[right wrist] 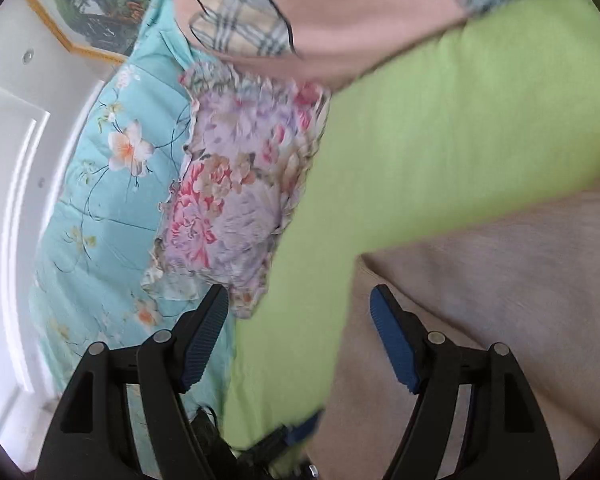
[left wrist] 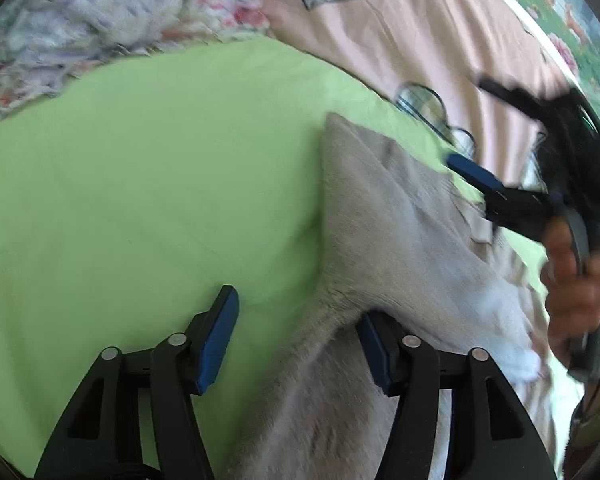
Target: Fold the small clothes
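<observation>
At the bottom of the left wrist view, the left gripper [left wrist: 296, 344] has its black fingers with blue pads apart; the soft grey-beige fleece garment [left wrist: 388, 232] runs past the right pad, but nothing is pinched. This garment lies on the smooth light green sheet [left wrist: 160, 184], from the lower centre toward the right side. At the right edge, a hand [left wrist: 572, 280] holds the right gripper [right wrist: 300, 332], also standing apart and empty above the cloth. Probably a fold was just laid down, so the next grasp should take one clean edge only. Farther, at upper left, a flowered ruffled cushion [left wrist: 100, 20] rests beside a pink blanket with plaid patches [left wrist: 420, 32].
</observation>
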A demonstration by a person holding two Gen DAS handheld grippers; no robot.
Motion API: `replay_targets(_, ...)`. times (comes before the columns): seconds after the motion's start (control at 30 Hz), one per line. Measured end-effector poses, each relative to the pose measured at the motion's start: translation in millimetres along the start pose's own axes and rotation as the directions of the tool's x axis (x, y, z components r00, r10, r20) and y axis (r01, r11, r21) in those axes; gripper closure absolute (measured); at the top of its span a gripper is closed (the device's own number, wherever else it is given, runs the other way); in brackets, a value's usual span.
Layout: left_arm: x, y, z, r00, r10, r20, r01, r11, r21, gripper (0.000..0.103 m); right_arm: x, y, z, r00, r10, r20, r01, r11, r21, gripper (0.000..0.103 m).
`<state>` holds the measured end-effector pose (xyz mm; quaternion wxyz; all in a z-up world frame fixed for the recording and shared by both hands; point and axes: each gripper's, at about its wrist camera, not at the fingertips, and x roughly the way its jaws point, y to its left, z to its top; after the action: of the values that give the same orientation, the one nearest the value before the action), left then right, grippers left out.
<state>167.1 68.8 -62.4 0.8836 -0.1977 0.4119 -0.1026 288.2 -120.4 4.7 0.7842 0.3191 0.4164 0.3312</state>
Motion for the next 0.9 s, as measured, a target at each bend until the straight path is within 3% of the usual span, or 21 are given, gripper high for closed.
replay_targets(0.07, -8, -1, -1, 0.986, -0.147, -0.073, 0.149, 0.989, 0.022, 0.039, -50, -5, -20, 0.992, -0.122, 0.041, 0.124, 0.991, -0.041, 0.028)
replay_targets(0.1, -14, -2, -2, 0.967, -0.230, -0.106, 0.235, 0.972, 0.029, 0.039, -69, -10, -28, 0.985, -0.162, 0.059, 0.165, 0.985, -0.044, 0.028)
replay_targets(0.13, -20, -3, -3, 0.960, -0.257, -0.112, 0.262, 0.964, 0.040, 0.037, -100, -20, -41, 0.973, -0.212, 0.088, 0.216, 0.975, -0.045, 0.028)
replay_targets(0.2, -30, -5, 2, 0.963, -0.249, -0.103, 0.257, 0.963, 0.075, 0.030, -143, -35, -58, 0.939, -0.318, 0.131, 0.324, 0.945, -0.032, 0.028)
replay_targets(0.27, -31, -3, 16, 0.971, -0.219, -0.094, 0.226, 0.971, 0.075, 0.029, -191, -55, -77, 0.883, -0.434, 0.179, 0.437, 0.899, 0.022, 0.028)
replay_targets(0.33, -25, 1, 30, 0.978, -0.187, -0.087, 0.193, 0.979, 0.066, 0.029, -234, -74, -97, 0.829, -0.515, 0.217, 0.503, 0.857, 0.112, 0.028)
replay_targets(0.47, 5, -1, 57, 0.990, -0.083, -0.112, 0.092, 0.993, 0.075, 0.029, -274, -96, -121, 0.761, -0.604, 0.237, 0.575, 0.797, 0.186, 0.029)
replay_targets(0.63, 39, -7, 66, 0.987, 0.023, -0.159, -0.003, 0.992, 0.124, 0.029, -256, -111, -129, 0.733, -0.661, 0.158, 0.641, 0.750, 0.164, 0.033)
replay_targets(0.7, 44, -9, 65, 0.985, 0.038, -0.166, -0.015, 0.990, 0.137, 0.029, -246, -114, -130, 0.741, -0.658, 0.137, 0.642, 0.753, 0.144, 0.053)
replay_targets(0.73, 44, -12, 64, 0.985, 0.050, -0.165, -0.025, 0.989, 0.149, 0.029, -244, -116, -131, 0.748, -0.653, 0.122, 0.638, 0.757, 0.142, 0.088)
replay_targets(0.77, 43, -13, 64, 0.985, 0.054, -0.163, -0.028, 0.987, 0.157, 0.029, -243, -116, -129, 0.759, -0.639, 0.119, 0.624, 0.768, 0.144, 0.097)
replay_targets(0.8, 43, -13, 63, 0.985, 0.058, -0.162, -0.032, 0.986, 0.164, 0.029, -246, -111, -127, 0.763, -0.630, 0.144, 0.615, 0.777, 0.137, 0.097)
replay_targets(0.9, 46, -15, 64, 0.984, 0.070, -0.162, -0.042, 0.985, 0.170, 0.029, -269, -85, -120, 0.741, -0.613, 0.275, 0.609, 0.785, 0.110, 0.098)
